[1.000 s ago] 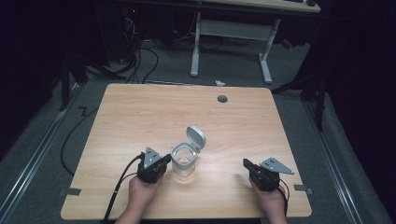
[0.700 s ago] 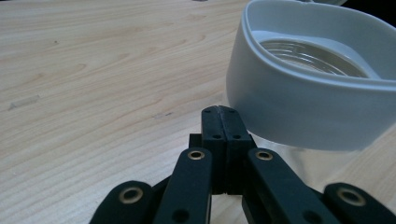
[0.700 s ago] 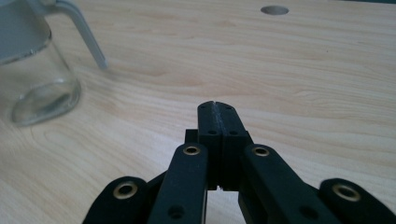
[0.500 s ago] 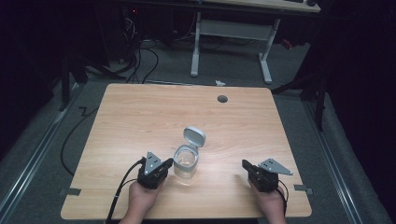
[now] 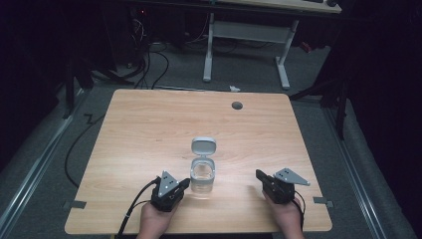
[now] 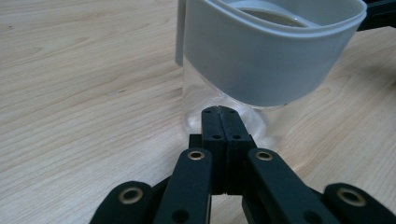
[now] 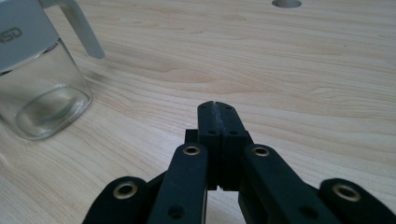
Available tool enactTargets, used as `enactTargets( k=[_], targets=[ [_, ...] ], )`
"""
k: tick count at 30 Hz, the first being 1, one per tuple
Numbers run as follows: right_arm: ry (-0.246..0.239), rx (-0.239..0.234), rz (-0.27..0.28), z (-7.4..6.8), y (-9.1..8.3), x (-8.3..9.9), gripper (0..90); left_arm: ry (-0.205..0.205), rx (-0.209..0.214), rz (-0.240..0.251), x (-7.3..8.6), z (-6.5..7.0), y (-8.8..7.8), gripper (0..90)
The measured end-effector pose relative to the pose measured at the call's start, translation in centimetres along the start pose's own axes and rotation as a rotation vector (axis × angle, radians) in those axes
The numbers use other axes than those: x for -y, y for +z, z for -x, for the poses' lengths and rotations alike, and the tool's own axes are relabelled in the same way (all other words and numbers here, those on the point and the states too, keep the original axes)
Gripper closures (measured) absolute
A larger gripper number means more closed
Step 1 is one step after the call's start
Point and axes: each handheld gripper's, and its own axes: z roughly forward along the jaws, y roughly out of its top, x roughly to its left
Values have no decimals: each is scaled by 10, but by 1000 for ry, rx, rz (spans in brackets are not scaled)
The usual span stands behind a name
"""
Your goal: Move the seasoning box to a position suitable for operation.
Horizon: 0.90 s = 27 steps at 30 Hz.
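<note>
1. There is one jar (image 5: 203, 175) on the table (image 5: 149, 129): clear glass, with a grey collar and a grey flip lid (image 5: 203, 146) standing open on the side toward the far edge. It stands upright, a little left of the middle of the near edge and well in from it.
2. I count two grippers, one in each of my hands, and both hands come in over the near edge.
3. My left gripper (image 5: 183, 184) lies low by the near edge, its tips aimed right and a little away from me, toward the jar's base. In the left gripper view its jaws are pressed flat together with nothing between them, and the tips (image 6: 219, 111) sit just short of the glass; I cannot tell whether they touch it.
4. My right gripper (image 5: 261, 176) rests near the near right corner, well apart from the jar, with its tips pointing left and a little toward the far edge. Its jaws are likewise pressed together on nothing, over bare wood, as the right gripper view shows (image 7: 218, 106).
5. One round hole (image 5: 237, 105) is cut in the table close to the far edge, right of centre.
6. A cable (image 5: 132, 211) runs from my left gripper back over the near edge.
</note>
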Motion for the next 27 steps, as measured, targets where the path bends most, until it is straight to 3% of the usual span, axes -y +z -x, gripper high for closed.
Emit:
enactTargets(
  k=[4,8,11,14,16,21,27],
  targets=[
    [-15,8,-1,0,0,-1,900,7,6,3,1,2,-1,900],
    [4,16,7,-2,2,-5,900,11,-16,19,-6,-6,-7,887],
    [1,26,-10,-8,6,-2,900,31,-34,23,-4,-10,-25,873],
    [1,29,-13,-11,6,-1,900,20,-36,14,-1,-13,-31,874],
    [5,28,-18,-14,8,-2,900,0,-28,-5,4,-14,-32,883],
    [-15,6,-16,-21,12,-8,900,31,9,-40,14,-6,-30,900],
    [-21,-21,-30,-25,16,-17,900,21,47,-65,17,2,-20,900]
  ],
)
